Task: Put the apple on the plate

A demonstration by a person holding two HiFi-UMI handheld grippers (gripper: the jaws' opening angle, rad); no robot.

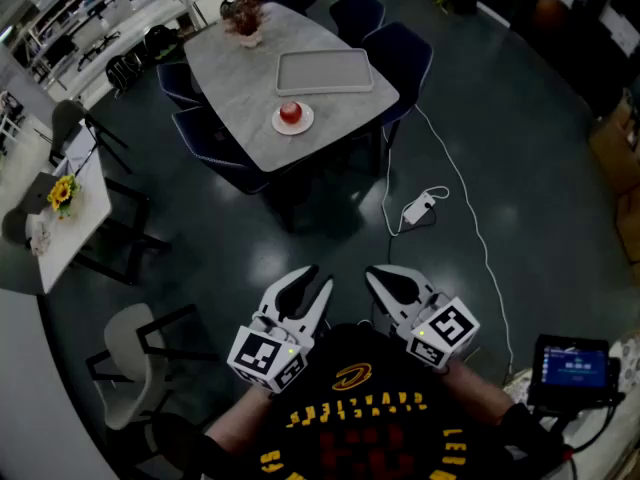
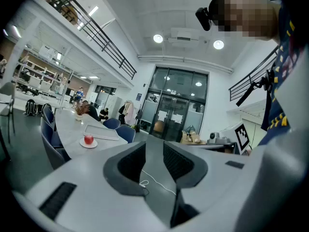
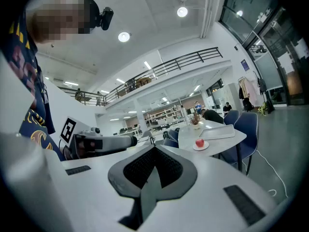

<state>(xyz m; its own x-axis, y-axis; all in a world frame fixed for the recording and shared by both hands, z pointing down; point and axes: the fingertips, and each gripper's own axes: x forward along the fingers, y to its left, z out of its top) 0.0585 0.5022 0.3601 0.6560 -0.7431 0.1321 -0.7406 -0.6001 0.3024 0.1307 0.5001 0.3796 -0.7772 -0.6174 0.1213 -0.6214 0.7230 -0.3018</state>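
Held close together, the left gripper (image 1: 312, 280) is kept slightly parted with nothing between its jaws, and the right gripper (image 1: 385, 273) is pressed closed, empty. Well ahead of both, the red apple (image 1: 290, 112) is seen resting on the white plate (image 1: 301, 128), near the grey tray (image 1: 325, 71).

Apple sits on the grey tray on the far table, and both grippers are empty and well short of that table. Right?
Not quite: the apple sits on the small white plate beside the tray, not on the tray, as the head view shows. The left gripper and right gripper are indeed empty and well short of the table.
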